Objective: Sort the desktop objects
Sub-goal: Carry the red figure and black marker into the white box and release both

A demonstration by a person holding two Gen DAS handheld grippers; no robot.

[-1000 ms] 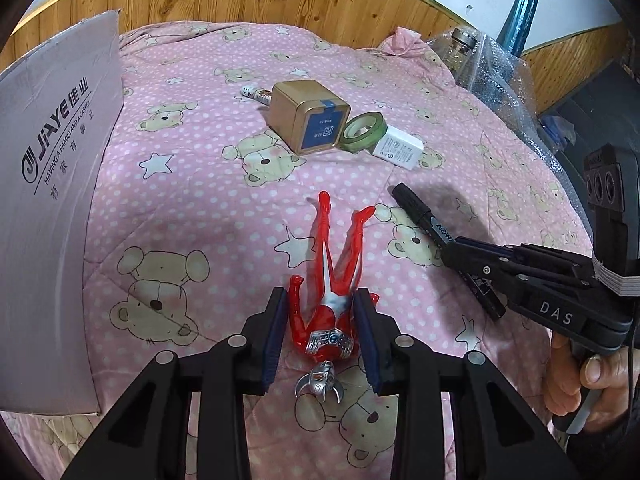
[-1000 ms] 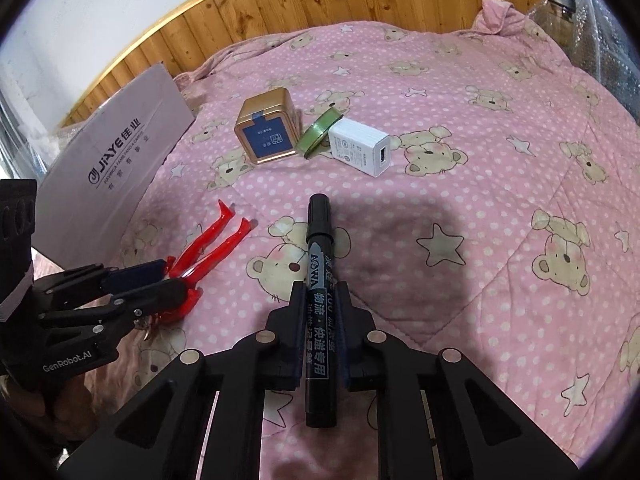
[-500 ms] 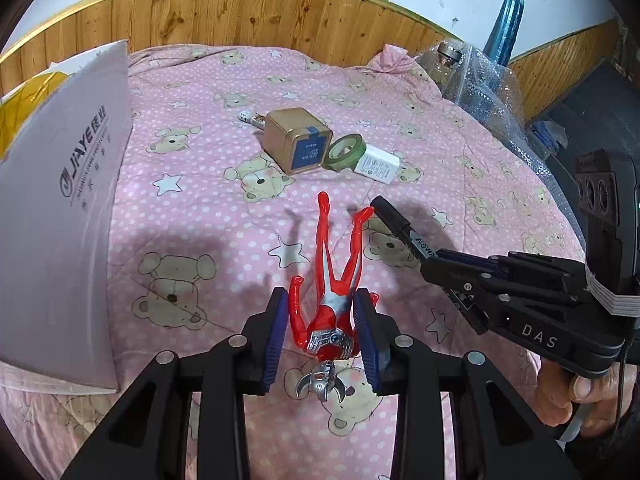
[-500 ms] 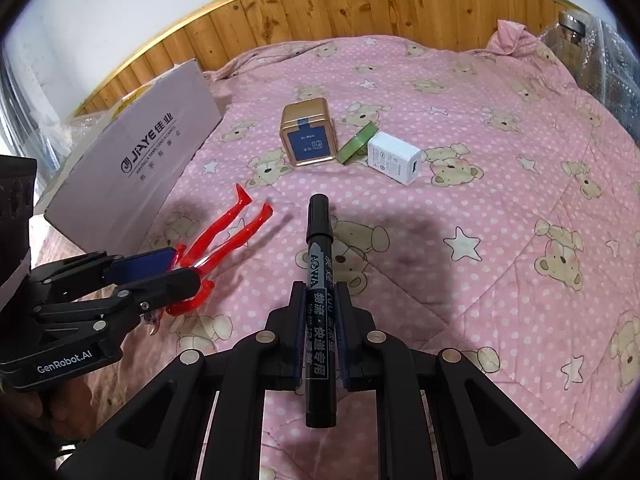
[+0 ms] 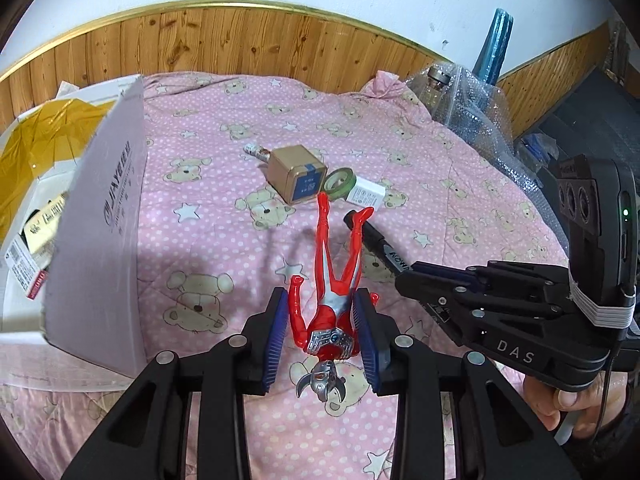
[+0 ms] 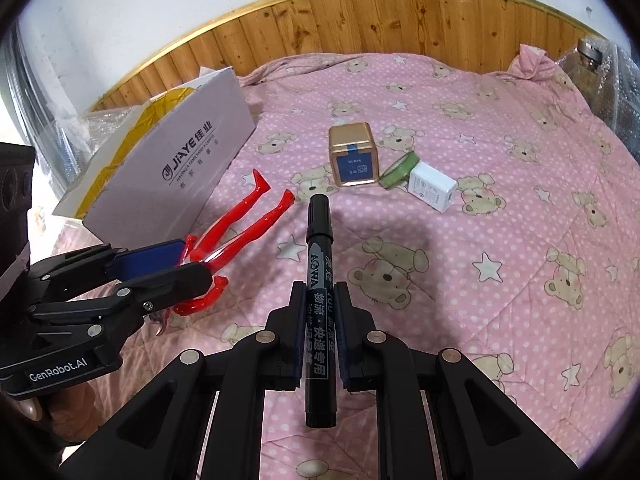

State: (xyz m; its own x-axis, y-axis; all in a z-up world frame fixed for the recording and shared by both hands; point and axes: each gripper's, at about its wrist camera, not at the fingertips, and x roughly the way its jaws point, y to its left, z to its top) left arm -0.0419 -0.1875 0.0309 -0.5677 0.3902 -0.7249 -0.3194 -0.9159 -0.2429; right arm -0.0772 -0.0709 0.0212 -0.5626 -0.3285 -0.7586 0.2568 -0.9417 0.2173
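Red figure (image 5: 332,300) clamped in left claw (image 5: 322,338), legs forward, above bed (image 5: 208,216). Black marker (image 6: 319,280) clamped in right claw (image 6: 319,334). Beyond on bed: gold tin (image 5: 297,178), green tape (image 5: 340,179), white charger (image 5: 366,197). Box (image 5: 100,220) at left.

The small patterned tube (image 5: 256,151) behind the gold square tin (image 5: 298,178) is mostly hidden, its print too small to read. The open white cardboard box (image 5: 104,216) runs off the left edge, its contents only partly visible. The black marker pen (image 5: 376,240) disappears under the right gripper (image 5: 416,280); the tin's blue label seems illegible.
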